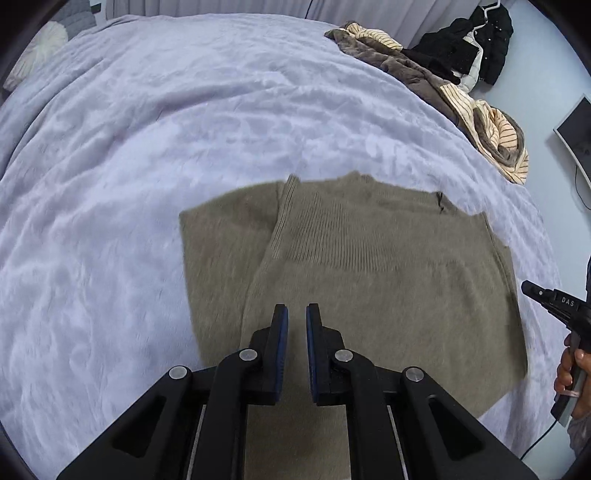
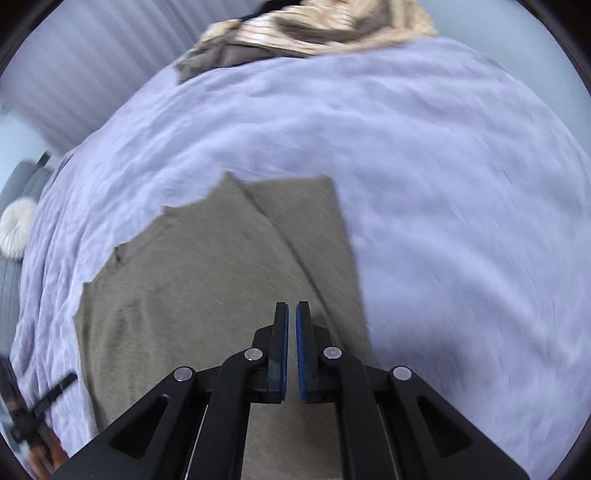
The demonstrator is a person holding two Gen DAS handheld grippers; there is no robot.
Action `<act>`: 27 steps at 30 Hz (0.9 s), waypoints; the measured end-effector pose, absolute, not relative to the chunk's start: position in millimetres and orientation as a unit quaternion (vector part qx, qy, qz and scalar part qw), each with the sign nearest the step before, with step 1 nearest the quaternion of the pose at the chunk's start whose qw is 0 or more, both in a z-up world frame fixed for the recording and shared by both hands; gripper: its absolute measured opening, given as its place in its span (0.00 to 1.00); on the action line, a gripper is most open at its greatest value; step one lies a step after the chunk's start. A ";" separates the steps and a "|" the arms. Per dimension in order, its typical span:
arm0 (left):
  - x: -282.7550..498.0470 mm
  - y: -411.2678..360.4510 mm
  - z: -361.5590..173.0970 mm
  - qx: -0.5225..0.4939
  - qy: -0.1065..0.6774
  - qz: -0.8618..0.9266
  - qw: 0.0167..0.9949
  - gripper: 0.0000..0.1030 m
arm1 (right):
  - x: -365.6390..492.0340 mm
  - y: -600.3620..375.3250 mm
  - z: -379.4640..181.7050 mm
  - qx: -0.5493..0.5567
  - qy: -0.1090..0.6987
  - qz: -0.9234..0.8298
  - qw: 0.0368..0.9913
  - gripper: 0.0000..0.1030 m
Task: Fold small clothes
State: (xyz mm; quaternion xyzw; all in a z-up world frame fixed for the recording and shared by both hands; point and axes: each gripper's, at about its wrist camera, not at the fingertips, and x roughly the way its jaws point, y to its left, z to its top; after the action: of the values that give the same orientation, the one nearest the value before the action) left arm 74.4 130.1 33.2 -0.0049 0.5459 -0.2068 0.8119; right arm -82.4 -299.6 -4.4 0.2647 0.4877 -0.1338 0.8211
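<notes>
A taupe knit sweater [image 1: 369, 266] lies flat on the lavender blanket [image 1: 147, 147], with one part folded in over the body. My left gripper [image 1: 296, 309] hovers above its near middle, jaws nearly closed with a narrow gap and nothing between them. In the right wrist view the same sweater [image 2: 207, 280] spreads left of centre, and my right gripper [image 2: 292, 305] hangs over its right part, jaws almost together and empty. The right gripper also shows in the left wrist view [image 1: 554, 302], past the sweater's right edge, held by a hand.
A heap of brown and striped clothes [image 1: 443, 85] lies at the bed's far right edge, with a black garment [image 1: 476, 44] behind it. The heap shows in the right wrist view [image 2: 317, 26]. A round white cushion [image 2: 16, 225] sits at the left.
</notes>
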 end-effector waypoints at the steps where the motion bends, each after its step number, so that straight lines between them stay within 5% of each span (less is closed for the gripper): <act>1: 84.9 122.3 30.8 -0.003 0.541 -0.206 0.815 0.11 | -69.6 -296.1 -6.0 0.260 0.490 -0.127 0.822 0.04; 9: 126.7 120.8 -21.1 -0.024 0.566 -0.165 0.808 0.11 | -35.1 -304.4 -60.9 0.280 0.509 -0.121 0.805 0.00; 27: 81.1 122.6 -3.5 0.034 0.586 -0.148 0.796 0.11 | -99.7 -278.1 -22.2 0.233 0.521 -0.162 0.805 0.06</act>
State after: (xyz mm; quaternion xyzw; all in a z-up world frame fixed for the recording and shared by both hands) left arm 81.1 122.6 -3.5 0.0337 0.5856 -0.1478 0.7963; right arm -99.7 -278.1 -22.2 0.2335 0.5214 -0.1621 0.8046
